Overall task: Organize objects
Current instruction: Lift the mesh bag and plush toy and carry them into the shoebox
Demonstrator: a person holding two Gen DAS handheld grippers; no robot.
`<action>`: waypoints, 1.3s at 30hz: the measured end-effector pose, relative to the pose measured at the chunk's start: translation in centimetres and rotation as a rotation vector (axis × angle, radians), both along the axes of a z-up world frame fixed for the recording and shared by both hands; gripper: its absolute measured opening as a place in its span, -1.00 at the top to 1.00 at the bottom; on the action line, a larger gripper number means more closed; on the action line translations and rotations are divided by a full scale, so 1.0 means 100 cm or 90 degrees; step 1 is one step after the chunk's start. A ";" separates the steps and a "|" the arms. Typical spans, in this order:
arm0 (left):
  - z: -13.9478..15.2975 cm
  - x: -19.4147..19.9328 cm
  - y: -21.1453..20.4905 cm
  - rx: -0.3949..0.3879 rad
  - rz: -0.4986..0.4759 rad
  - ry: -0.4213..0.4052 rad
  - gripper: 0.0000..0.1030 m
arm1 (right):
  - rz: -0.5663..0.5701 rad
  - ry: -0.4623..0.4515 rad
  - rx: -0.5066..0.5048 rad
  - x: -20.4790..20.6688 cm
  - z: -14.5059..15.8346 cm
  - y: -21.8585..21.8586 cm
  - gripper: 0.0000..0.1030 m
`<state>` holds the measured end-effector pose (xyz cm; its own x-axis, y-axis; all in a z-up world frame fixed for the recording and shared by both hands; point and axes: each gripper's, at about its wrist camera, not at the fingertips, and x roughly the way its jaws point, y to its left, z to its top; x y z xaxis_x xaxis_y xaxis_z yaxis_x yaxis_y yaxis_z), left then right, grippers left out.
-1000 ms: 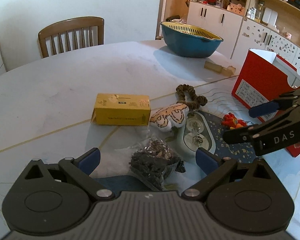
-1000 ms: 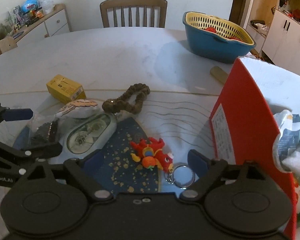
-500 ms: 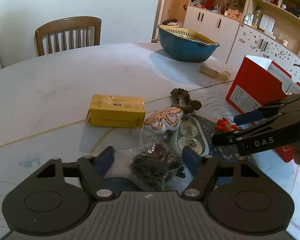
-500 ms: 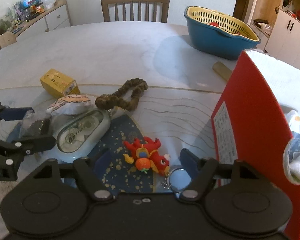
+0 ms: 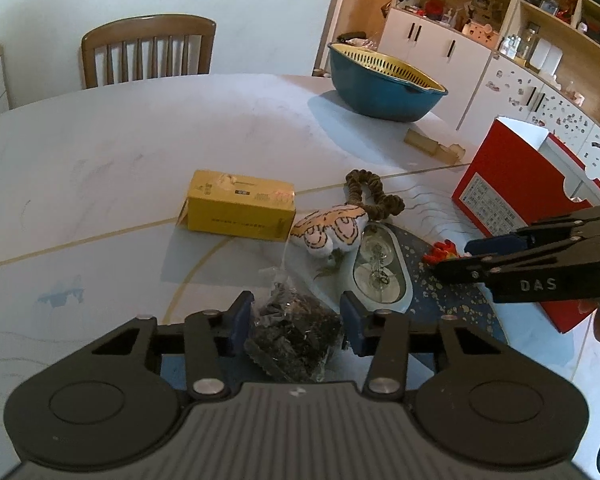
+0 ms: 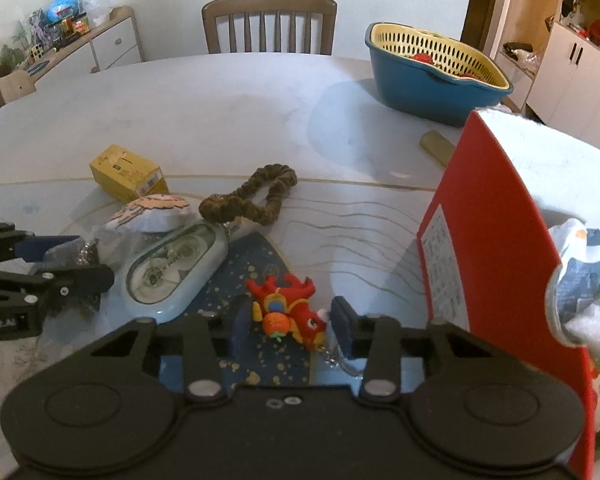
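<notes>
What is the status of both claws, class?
Left claw closing around dark bag. Right claw straddling red toy. Red box beside.

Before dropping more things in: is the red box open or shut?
Open. The red box shows a white inside wall above its top edge, and a crumpled packet pokes out of it.

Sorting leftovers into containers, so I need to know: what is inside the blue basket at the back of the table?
In the right wrist view, something red shows above the blue basket's far rim. Its walls hide everything lower.
</notes>
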<state>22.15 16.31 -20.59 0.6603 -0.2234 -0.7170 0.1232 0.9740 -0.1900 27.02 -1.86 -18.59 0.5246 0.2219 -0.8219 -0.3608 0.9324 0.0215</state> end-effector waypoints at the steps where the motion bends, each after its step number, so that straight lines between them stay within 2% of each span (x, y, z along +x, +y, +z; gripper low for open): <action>1: 0.000 -0.001 0.000 -0.001 0.002 0.002 0.14 | 0.002 0.004 0.005 -0.002 0.001 0.000 0.21; 5: 0.003 -0.008 0.001 -0.004 0.008 0.006 0.17 | 0.011 0.000 -0.005 -0.012 0.000 0.001 0.21; 16: 0.024 -0.029 -0.016 -0.005 -0.004 0.016 0.19 | -0.003 0.014 0.043 -0.046 0.024 -0.017 0.21; 31: 0.110 -0.044 -0.075 -0.010 -0.069 -0.008 0.19 | 0.010 -0.038 0.092 -0.078 0.110 -0.063 0.21; 39: 0.142 -0.038 -0.118 -0.004 -0.095 -0.031 0.19 | 0.022 -0.062 0.102 -0.080 0.139 -0.098 0.21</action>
